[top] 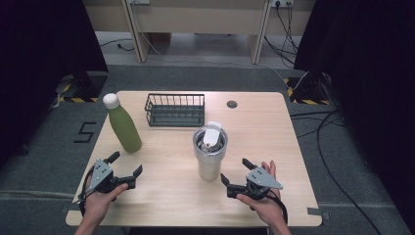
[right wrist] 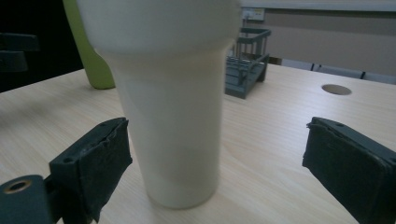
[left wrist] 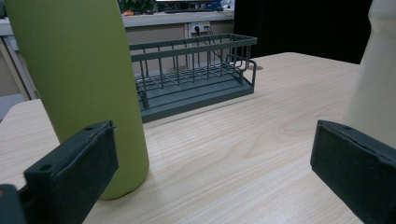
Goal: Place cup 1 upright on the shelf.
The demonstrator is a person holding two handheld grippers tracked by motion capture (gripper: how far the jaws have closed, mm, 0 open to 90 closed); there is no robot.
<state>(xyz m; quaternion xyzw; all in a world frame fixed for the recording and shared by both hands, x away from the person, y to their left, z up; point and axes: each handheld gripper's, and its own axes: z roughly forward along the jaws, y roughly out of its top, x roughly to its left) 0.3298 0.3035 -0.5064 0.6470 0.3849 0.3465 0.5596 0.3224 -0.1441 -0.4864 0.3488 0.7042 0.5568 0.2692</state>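
A: High view: left gripper at the near left corner of the table, jaws wide apart and empty; bottle upright just beyond it, not touched; likely lined up for a reach.

B: Right gripper?

A: Jaws also spread, nothing between the pads; it sits just right of the tumbler, near but apart; its own view puts the tumbler ahead, left of centre, closer to the left pad, so I judge the hand is squaring up to take it.

B: And where do the two vessels stand?

A: Tumbler upright in the middle near half; bottle at the left edge; basket behind them at the far side, empty so far as I can see; probably the place meant for them.

B: Materials?

A: Bottle: matte olive body, smooth cylinder narrowing to a white rounded cap; tumbler: cream, smooth, tapered to a narrower base, clear lid with a white flap; basket: dark grey wire, oblong, slatted floor; table: pale wood-grain laminate with a round cable hole; pads: black, slightly rough foam or rubber.
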